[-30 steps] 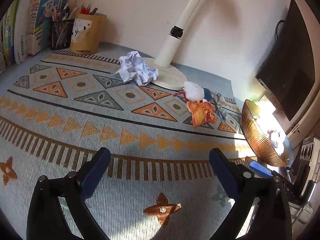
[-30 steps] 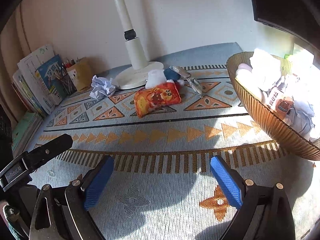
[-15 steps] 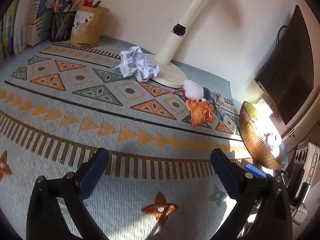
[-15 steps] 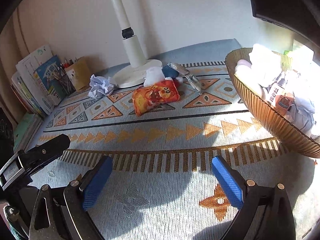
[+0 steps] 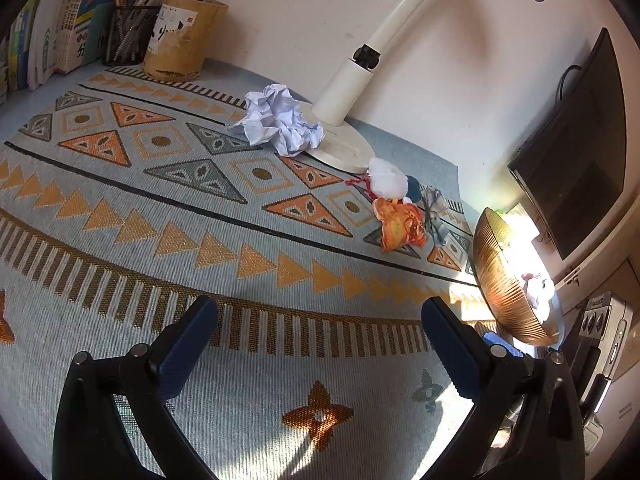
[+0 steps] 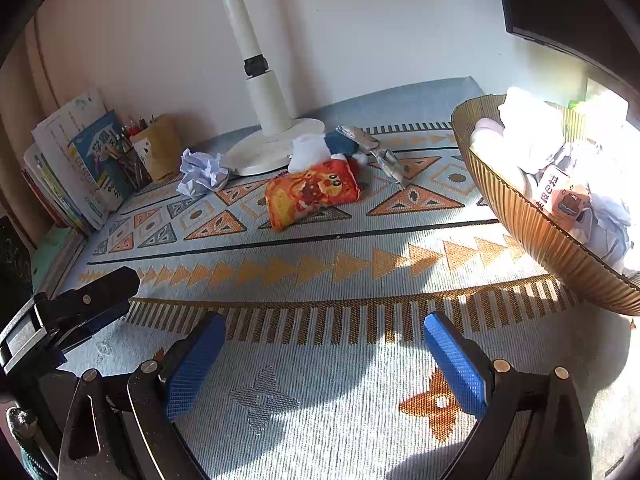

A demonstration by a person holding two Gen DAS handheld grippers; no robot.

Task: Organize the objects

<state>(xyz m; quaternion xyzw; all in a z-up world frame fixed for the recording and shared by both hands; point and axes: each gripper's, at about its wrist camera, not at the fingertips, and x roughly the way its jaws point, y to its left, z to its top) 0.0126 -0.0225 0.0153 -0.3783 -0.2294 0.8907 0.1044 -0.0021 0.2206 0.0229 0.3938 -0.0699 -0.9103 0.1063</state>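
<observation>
Both grippers, left (image 5: 318, 344) and right (image 6: 322, 354), were held wide open and empty. The snack bag (image 6: 311, 193), just in front of the lamp (image 6: 276, 144), would best be approached squarely and pinched mid-body.

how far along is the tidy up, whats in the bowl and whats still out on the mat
Partly done. The amber bowl already holds several white wads and a small printed packet. Nothing is in hand: the left tool and right tool are both open and empty above the mat. Still out: the crumpled paper by the lamp base, the orange snack bag, and a small white and blue clump behind it.
</observation>
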